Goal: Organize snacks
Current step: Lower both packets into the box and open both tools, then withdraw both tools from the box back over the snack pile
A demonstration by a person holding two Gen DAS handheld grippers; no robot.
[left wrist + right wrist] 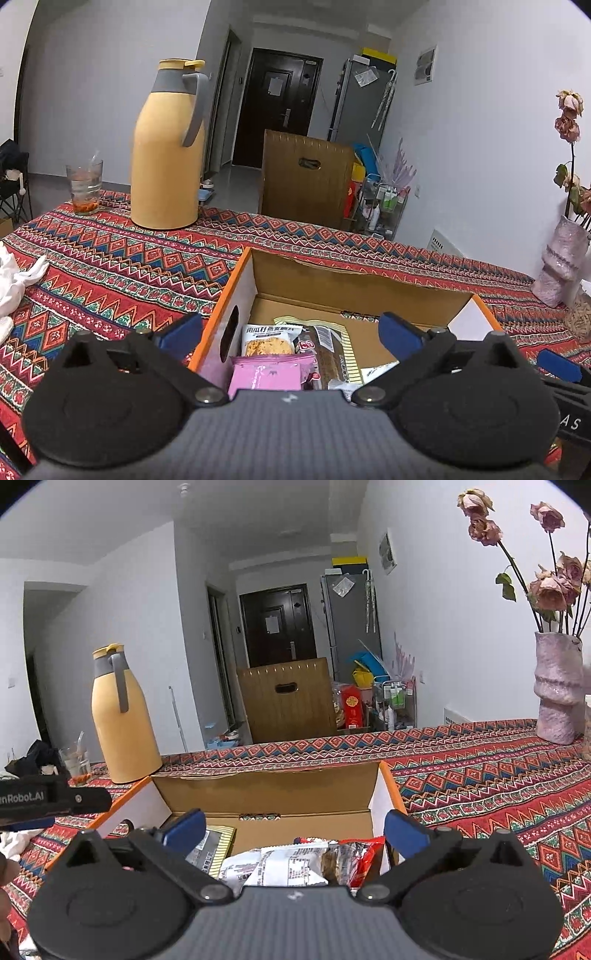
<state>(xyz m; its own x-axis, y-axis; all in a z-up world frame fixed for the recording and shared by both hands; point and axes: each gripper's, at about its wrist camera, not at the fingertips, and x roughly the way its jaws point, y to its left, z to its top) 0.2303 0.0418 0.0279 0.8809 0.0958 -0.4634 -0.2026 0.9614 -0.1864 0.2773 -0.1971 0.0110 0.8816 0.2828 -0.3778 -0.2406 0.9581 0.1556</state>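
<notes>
Left wrist: pink packet (264,374) in box (236,280) | right wrist: red packet (364,860) | both hand-held grippers spread apart, empty

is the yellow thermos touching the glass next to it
Apart. In the left wrist view, patterned tablecloth shows between the yellow thermos and the glass.

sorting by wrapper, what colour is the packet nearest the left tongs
Pink, clearest in the left wrist view.
</notes>
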